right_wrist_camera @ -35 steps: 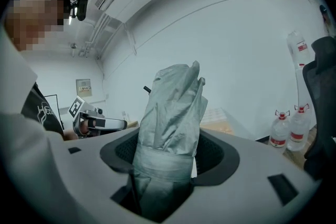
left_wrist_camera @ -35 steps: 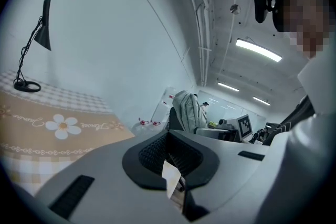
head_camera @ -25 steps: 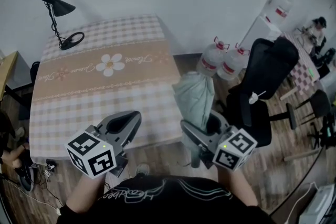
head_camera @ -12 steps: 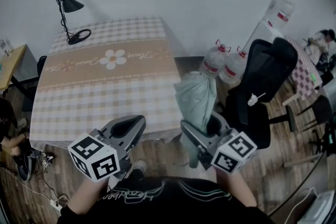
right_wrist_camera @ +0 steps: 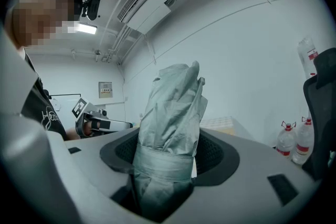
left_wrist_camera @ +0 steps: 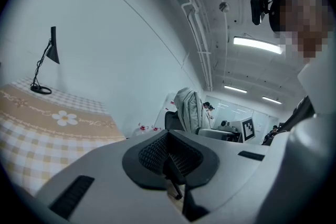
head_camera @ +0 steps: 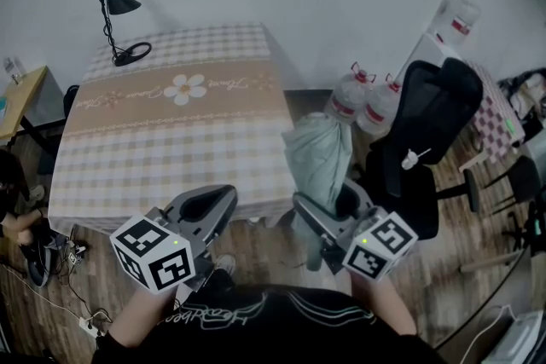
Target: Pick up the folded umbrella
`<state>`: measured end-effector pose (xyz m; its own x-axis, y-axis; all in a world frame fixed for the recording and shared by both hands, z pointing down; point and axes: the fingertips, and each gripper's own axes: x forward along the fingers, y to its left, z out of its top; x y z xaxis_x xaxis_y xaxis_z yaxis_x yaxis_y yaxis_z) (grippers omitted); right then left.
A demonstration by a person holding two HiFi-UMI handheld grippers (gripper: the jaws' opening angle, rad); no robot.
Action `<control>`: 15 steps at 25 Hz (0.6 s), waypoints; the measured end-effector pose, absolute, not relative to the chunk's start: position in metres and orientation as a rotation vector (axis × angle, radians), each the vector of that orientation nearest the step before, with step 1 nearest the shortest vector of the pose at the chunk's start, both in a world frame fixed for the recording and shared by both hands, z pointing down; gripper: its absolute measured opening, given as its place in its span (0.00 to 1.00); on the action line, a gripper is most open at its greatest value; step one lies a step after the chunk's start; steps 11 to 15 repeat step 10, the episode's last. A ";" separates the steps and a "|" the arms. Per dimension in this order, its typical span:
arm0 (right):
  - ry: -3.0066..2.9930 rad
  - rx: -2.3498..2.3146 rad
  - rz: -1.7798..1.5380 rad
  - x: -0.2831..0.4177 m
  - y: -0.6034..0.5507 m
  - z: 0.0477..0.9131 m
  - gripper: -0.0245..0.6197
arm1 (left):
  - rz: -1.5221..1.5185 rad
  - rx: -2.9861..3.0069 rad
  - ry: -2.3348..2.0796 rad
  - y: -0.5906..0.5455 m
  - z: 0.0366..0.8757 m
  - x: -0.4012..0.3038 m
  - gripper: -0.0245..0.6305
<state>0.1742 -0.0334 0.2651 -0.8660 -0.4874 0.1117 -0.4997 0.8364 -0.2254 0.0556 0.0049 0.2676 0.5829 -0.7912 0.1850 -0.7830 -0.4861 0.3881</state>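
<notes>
The folded umbrella, pale grey-green with a strap round its middle, stands upright in the air just off the table's right front corner. My right gripper is shut on its lower part. In the right gripper view the umbrella fills the gap between the jaws of the right gripper, pressed from both sides. My left gripper hovers at the table's front edge, holding nothing. In the left gripper view the pads of the left gripper meet, and the umbrella shows beyond them.
The table wears a checked cloth with a flower band, and a black desk lamp stands at its far left corner. Two water bottles, a black office chair and a water dispenser stand on the right. Cables lie on the floor at left.
Both grippers have drawn back a little from the table toward the person, and the umbrella came along. The right grip has not changed; the left stays shut.
</notes>
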 end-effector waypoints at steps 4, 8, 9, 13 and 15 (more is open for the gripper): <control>-2.966 0.793 0.363 0.180 -0.025 0.263 0.50 | -0.024 2.392 -1.261 0.012 0.266 0.063 0.03; -2.975 0.794 0.357 0.188 -0.017 0.260 0.50 | -0.026 2.403 -1.259 0.019 0.264 0.071 0.03; -2.977 0.794 0.355 0.190 -0.015 0.259 0.50 | -0.027 2.402 -1.260 0.021 0.264 0.073 0.03; -2.979 0.794 0.353 0.192 -0.013 0.259 0.50 | -0.028 2.401 -1.262 0.023 0.263 0.074 0.03; -2.979 0.794 0.353 0.192 -0.013 0.259 0.50 | -0.028 2.401 -1.262 0.023 0.263 0.074 0.03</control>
